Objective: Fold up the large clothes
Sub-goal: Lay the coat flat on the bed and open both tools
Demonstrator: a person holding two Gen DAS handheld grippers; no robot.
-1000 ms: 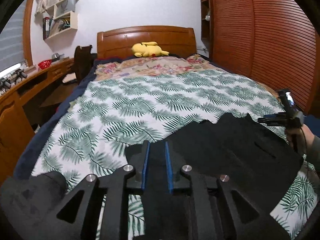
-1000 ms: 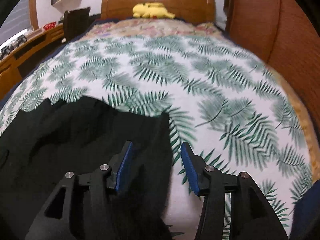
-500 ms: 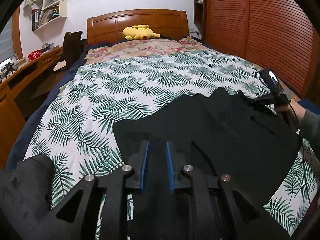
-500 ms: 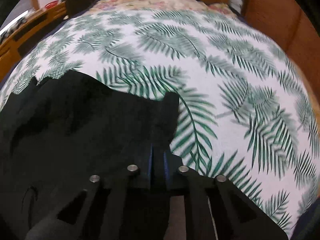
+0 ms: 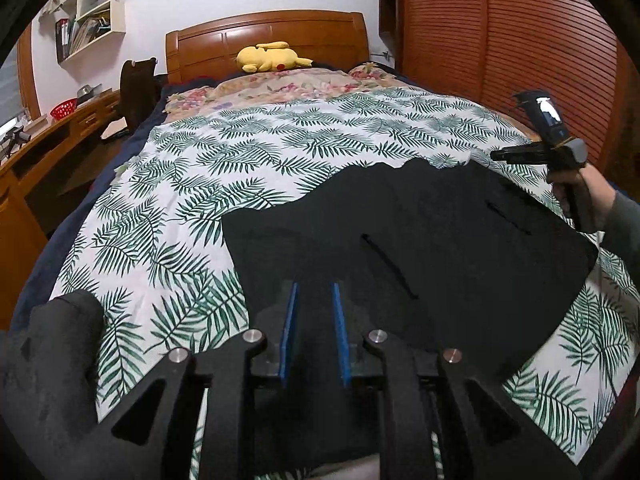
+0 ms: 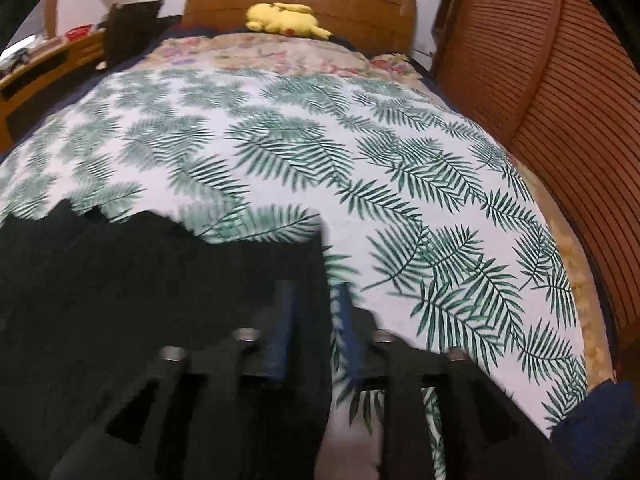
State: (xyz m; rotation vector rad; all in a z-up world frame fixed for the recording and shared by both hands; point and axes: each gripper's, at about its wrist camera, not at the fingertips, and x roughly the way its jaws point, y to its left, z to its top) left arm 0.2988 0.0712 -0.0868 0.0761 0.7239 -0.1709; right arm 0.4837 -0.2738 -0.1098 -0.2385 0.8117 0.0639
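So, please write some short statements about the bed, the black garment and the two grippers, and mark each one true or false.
1. The black garment lies on the leaf-print bedspread. True.
2. A red plush toy rests by the headboard. False: the plush toy is yellow.
3. The left gripper has black cloth between its blue pads. True.
4. The right gripper works at the garment's left edge. False: it is at the right edge, its jaws opening.
5. The wardrobe doors are white and smooth. False: they are reddish-brown and slatted.
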